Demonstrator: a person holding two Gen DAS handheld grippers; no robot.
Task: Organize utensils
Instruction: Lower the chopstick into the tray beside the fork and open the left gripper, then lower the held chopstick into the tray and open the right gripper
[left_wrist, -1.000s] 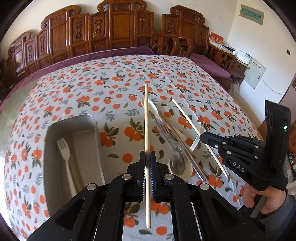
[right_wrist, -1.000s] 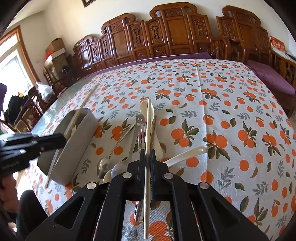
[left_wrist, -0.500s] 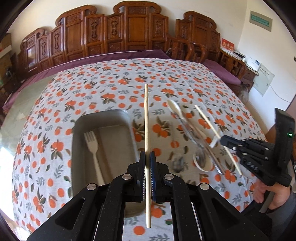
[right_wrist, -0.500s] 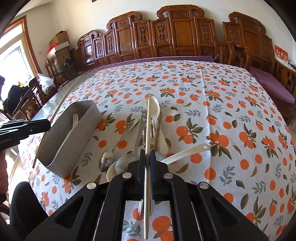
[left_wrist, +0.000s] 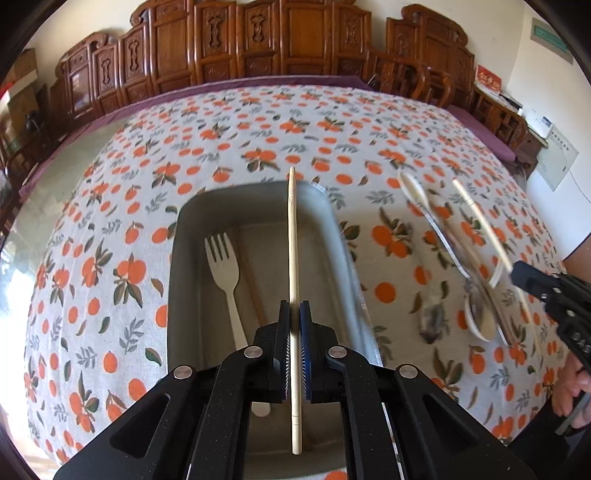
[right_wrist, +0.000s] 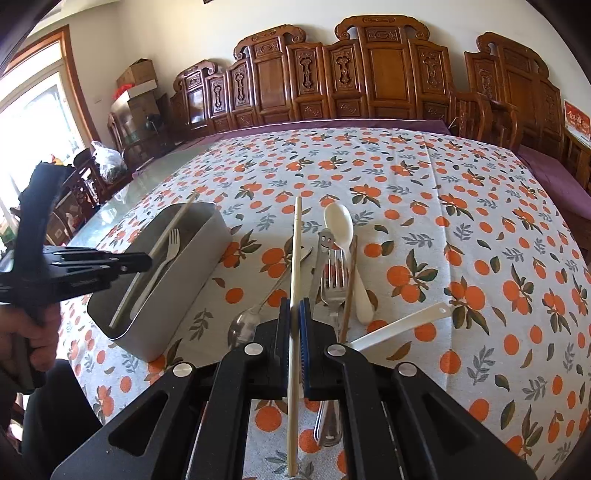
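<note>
We see the left gripper (left_wrist: 294, 314) clamped on a pale chopstick (left_wrist: 293, 258), which it carries above the grey bin (left_wrist: 184, 280); the stick runs lengthwise over the bin, its far tip reaching past the bin's far rim. Inside the bin lies a cream plastic fork (left_wrist: 224, 273), tines toward the far wall. In the right wrist view we find the right gripper (right_wrist: 294, 314) likewise closed on a second pale chopstick (right_wrist: 295, 258), held over the loose pile of utensils on the orange-print tablecloth (right_wrist: 461, 229). That pile holds a white spoon (right_wrist: 341, 236), a metal fork (right_wrist: 332, 284), a dark brown chopstick (right_wrist: 349, 288), a metal spoon (right_wrist: 247, 325) and a white ladle-type spoon handle (right_wrist: 402, 323). The bin stands to the left of the pile, near but apart from it.
</note>
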